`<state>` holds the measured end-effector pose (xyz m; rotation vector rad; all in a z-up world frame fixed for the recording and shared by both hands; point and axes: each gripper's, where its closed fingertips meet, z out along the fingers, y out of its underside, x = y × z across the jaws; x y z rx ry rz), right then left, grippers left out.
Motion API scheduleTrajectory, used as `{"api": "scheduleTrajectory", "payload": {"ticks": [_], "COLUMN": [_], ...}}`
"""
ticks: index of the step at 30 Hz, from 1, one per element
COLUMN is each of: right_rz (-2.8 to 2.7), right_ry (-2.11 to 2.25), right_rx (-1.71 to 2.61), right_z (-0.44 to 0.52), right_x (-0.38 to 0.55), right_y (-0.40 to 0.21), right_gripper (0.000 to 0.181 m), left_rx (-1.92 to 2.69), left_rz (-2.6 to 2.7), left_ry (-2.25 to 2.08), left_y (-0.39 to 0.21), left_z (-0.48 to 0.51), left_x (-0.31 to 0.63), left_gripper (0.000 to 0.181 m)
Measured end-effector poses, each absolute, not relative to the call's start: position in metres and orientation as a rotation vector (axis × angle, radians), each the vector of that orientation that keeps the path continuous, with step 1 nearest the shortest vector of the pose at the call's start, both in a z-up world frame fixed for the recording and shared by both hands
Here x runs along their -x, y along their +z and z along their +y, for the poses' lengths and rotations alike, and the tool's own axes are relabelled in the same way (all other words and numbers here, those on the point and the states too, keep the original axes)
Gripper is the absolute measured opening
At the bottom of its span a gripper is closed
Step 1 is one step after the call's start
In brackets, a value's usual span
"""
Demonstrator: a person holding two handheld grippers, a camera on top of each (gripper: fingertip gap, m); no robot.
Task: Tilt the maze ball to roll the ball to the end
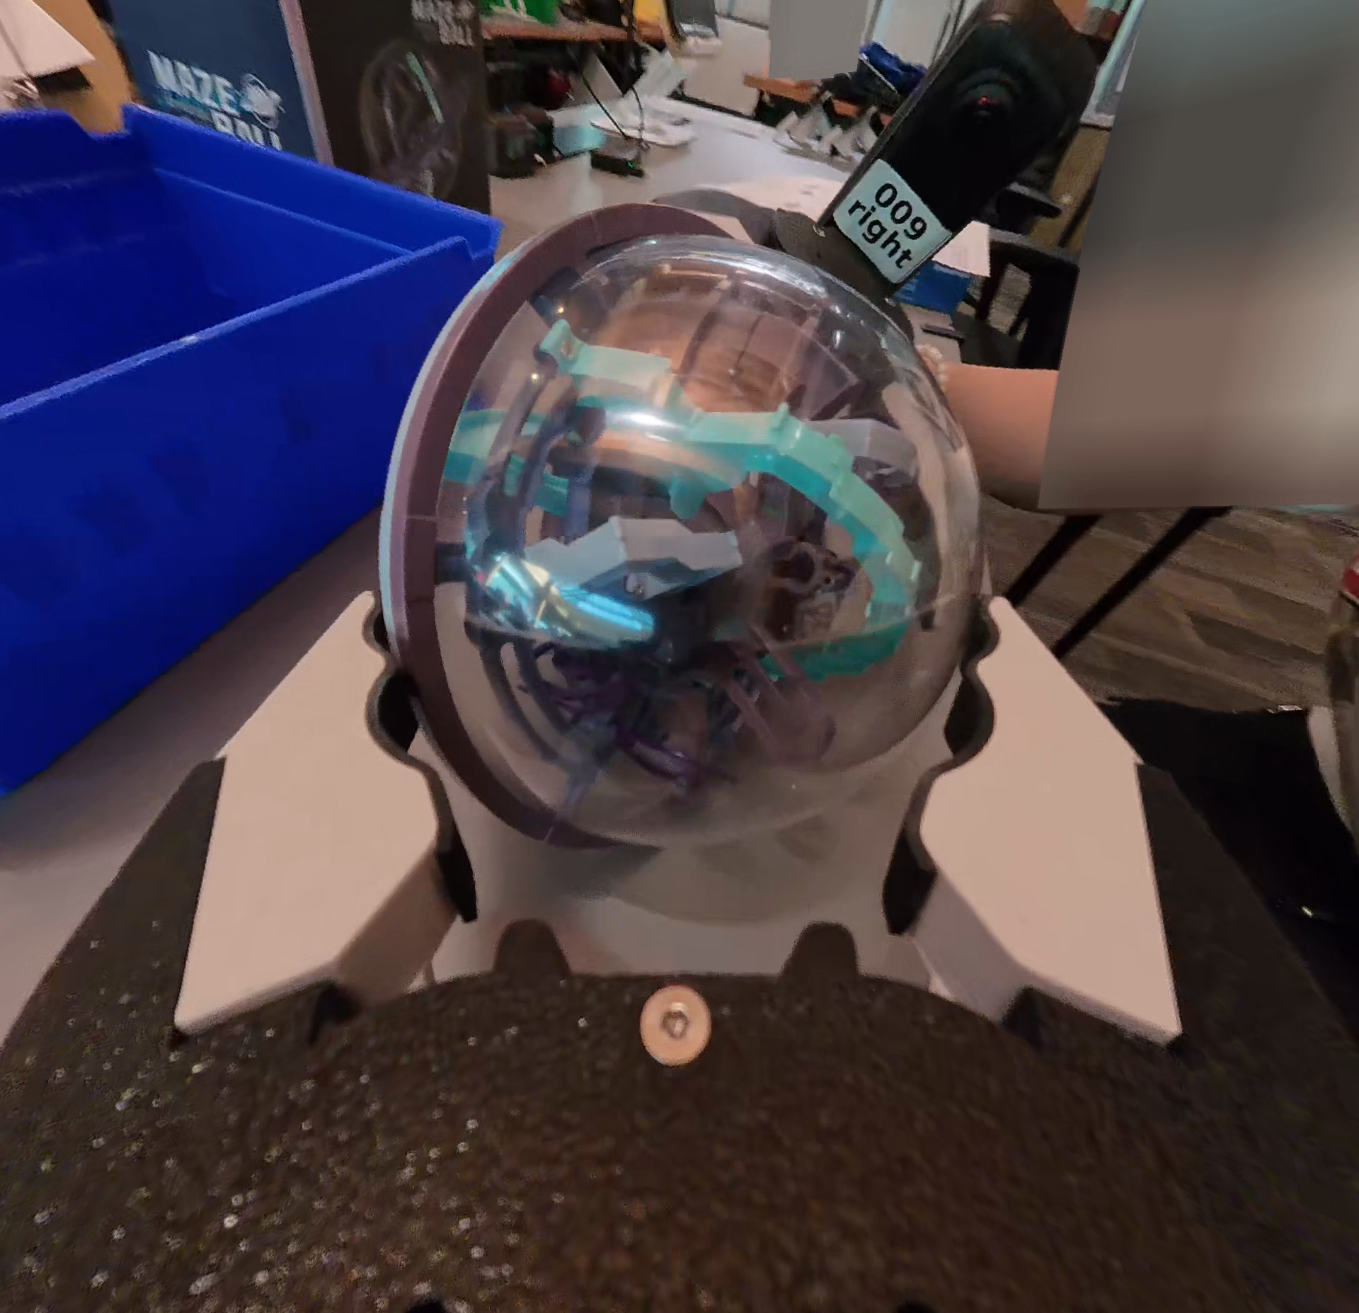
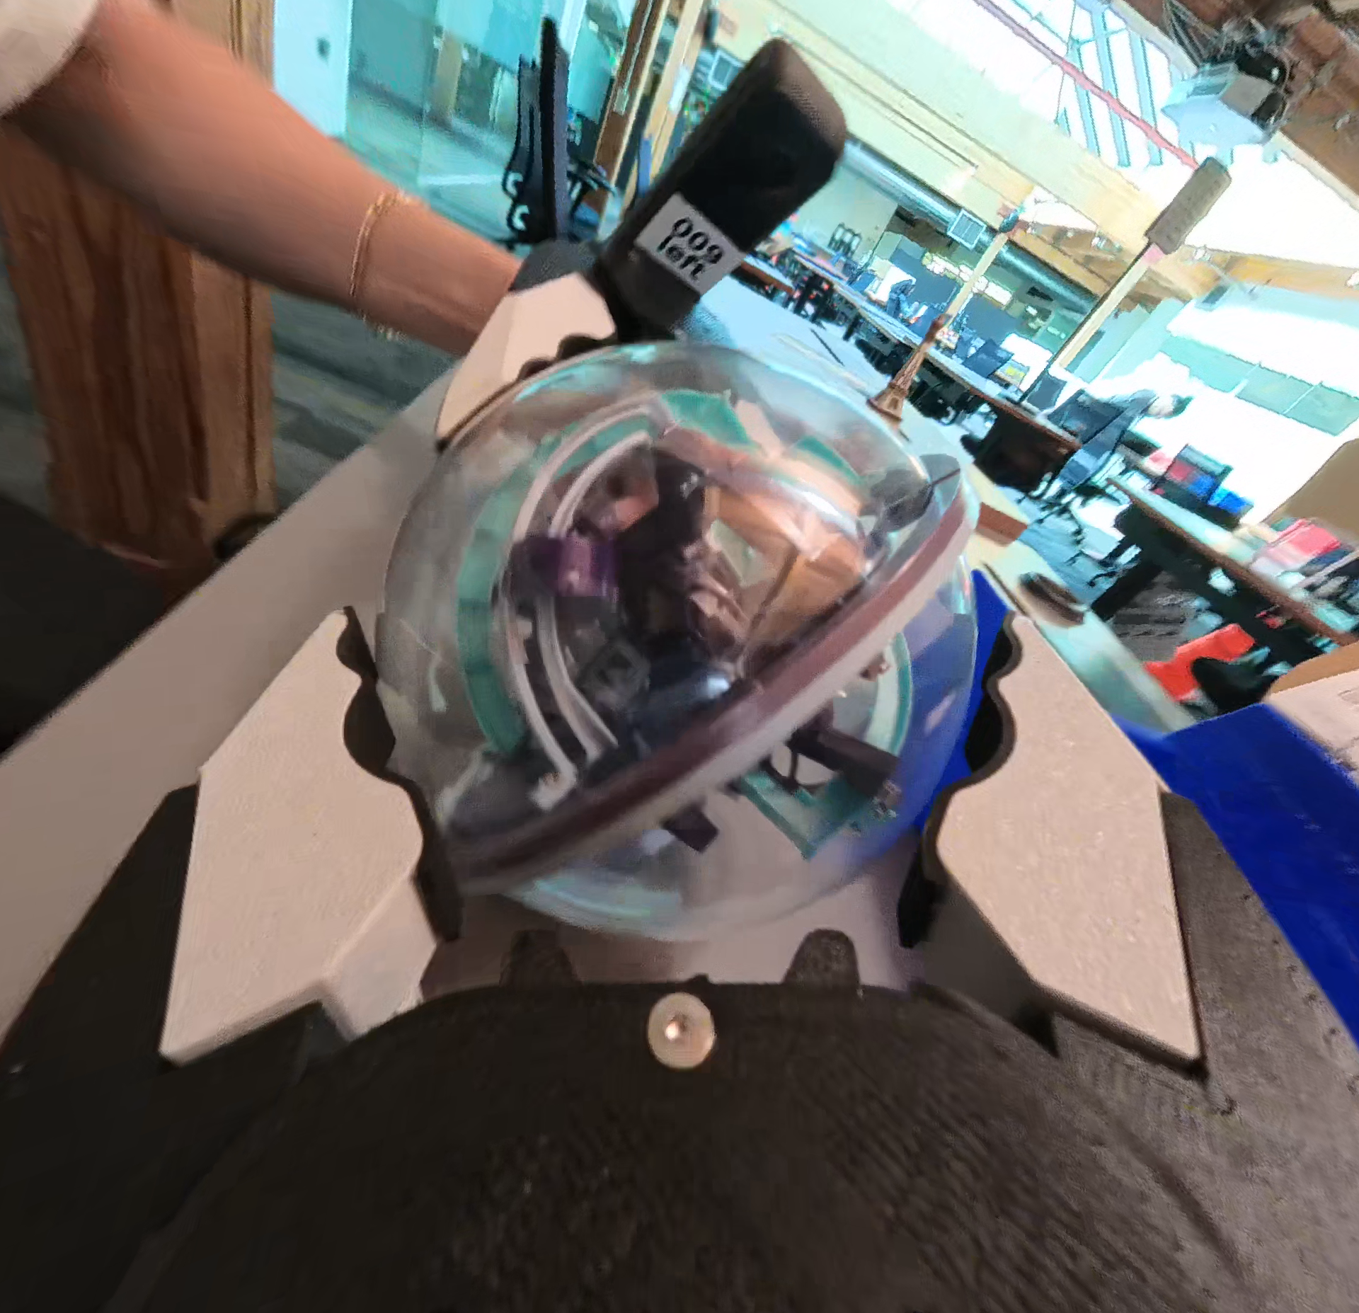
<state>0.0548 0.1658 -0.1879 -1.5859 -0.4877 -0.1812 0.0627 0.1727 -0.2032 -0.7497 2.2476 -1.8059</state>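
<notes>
A blue bin (image 1: 184, 425) stands left of the clear maze ball (image 1: 684, 542), which the left gripper (image 1: 680, 660) clamps between both fingers above the table (image 1: 73, 822). The right gripper (image 2: 676, 697) clamps its opposite side. The small ball inside is apparently hidden among the teal tracks (image 1: 831, 461).

small ball (image 1: 638, 585) (too small) inside maze
</notes>
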Motion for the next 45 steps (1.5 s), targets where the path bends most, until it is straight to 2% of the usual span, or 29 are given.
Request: {"api": "scheduleTrajectory", "payload": {"ticks": [5,10,14,20,26,36,37,45], "right_rz": [-0.325,-0.382,-0.46,-0.59,-0.641,-0.229,-0.229,-0.39], "right_ry": [-0.131,-0.172,-0.225,-0.331,-0.349,-0.313,-0.314,-0.394], "right_rx": [1.582,1.615,1.631,1.684,1.681,1.654,1.664,1.71], "right_z": [0.169,0.169,0.176,0.189,0.2,0.199,0.198,0.201], "right_x": [-0.052,-0.045,-0.036,-0.022,-0.011,-0.026,-0.023,-0.012], "right_y": [-0.181,-0.182,-0.18,-0.182,-0.179,-0.189,-0.194,-0.2], "right_gripper": [0.158,0.157,0.157,0.158,0.158,0.155,0.149,0.151], "left_rx": [0.768,0.723,0.741,0.754,0.771,0.929,0.925,0.878], "left_rz": [2.154,2.293,2.364,2.516,2.401,2.05,2.016,2.006], "left_ry": [-1.783,-1.638,-1.543,-1.442,-1.492,-1.656,-1.649,-1.517], "left_y": [-0.201,-0.208,-0.197,-0.192,-0.194,-0.194,-0.194,-0.202], "left_z": [0.169,0.173,0.176,0.174,0.185,0.205,0.205,0.209], "left_x": [-0.059,-0.049,-0.054,-0.043,-0.035,-0.03,-0.029,-0.01], "left_gripper": [0.143,0.141,0.157,0.154,0.153,0.153,0.153,0.149]}}
